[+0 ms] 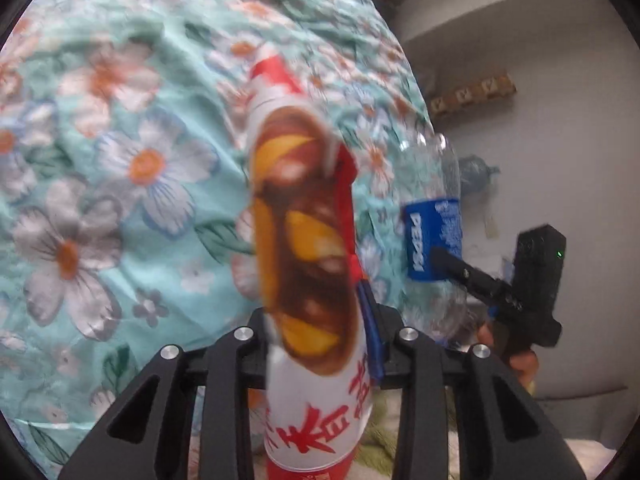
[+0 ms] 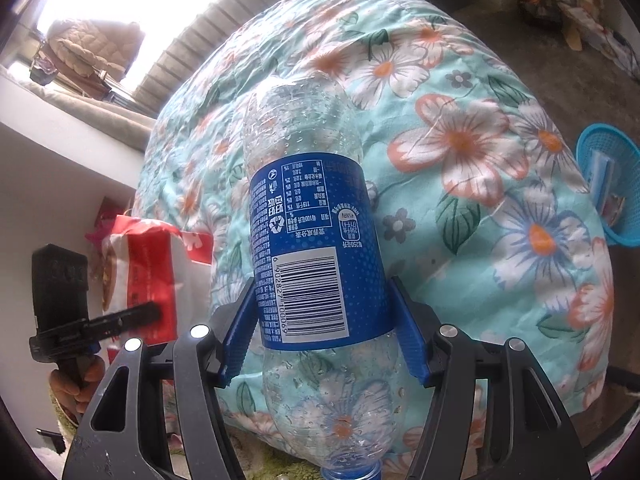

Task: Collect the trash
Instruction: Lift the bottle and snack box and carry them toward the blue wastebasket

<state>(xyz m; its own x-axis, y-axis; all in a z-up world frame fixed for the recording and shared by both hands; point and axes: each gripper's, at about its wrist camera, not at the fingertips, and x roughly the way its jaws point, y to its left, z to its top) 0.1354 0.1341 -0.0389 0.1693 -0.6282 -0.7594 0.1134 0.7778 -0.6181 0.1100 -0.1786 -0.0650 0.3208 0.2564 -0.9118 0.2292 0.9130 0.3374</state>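
My left gripper (image 1: 320, 312) is shut on a red and white snack bag (image 1: 304, 240) with a brown food picture, held up above the floral quilt (image 1: 120, 160). My right gripper (image 2: 320, 320) is shut on an empty clear Pepsi bottle (image 2: 316, 248) with a blue label, cap end toward the camera. In the left wrist view the bottle (image 1: 434, 236) and right gripper (image 1: 444, 258) show at the right. In the right wrist view the snack bag (image 2: 148, 280) and left gripper (image 2: 154, 312) show at the left.
A turquoise floral quilt (image 2: 480, 160) covers the bed below both grippers. A blue plastic basket (image 2: 608, 184) stands on the floor to the right of the bed. A window with a folded blanket (image 2: 92, 48) lies far left. A grey wall (image 1: 540, 60) is at the right.
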